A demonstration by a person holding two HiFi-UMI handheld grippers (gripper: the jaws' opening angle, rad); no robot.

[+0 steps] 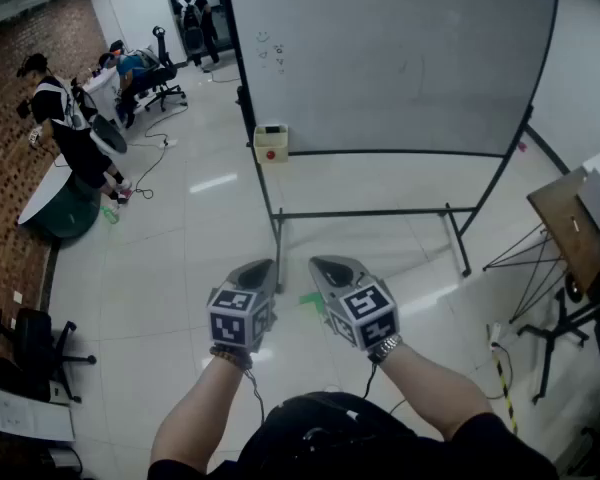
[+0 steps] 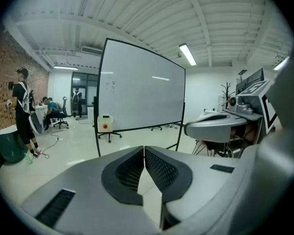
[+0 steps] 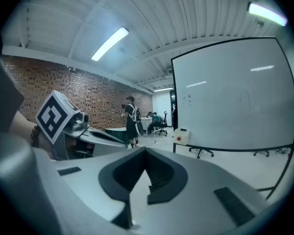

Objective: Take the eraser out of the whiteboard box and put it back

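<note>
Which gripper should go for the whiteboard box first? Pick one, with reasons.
Left, marginally. In the head view the whiteboard box sits almost straight ahead of the left gripper; the right gripper is offset to the side. Both are shut, empty and far off.

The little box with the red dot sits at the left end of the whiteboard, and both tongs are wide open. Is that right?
Not quite. The box does sit at the left end of the whiteboard, but the left tongs and right tongs are shut and empty. The left and right gripper views show it.
</note>
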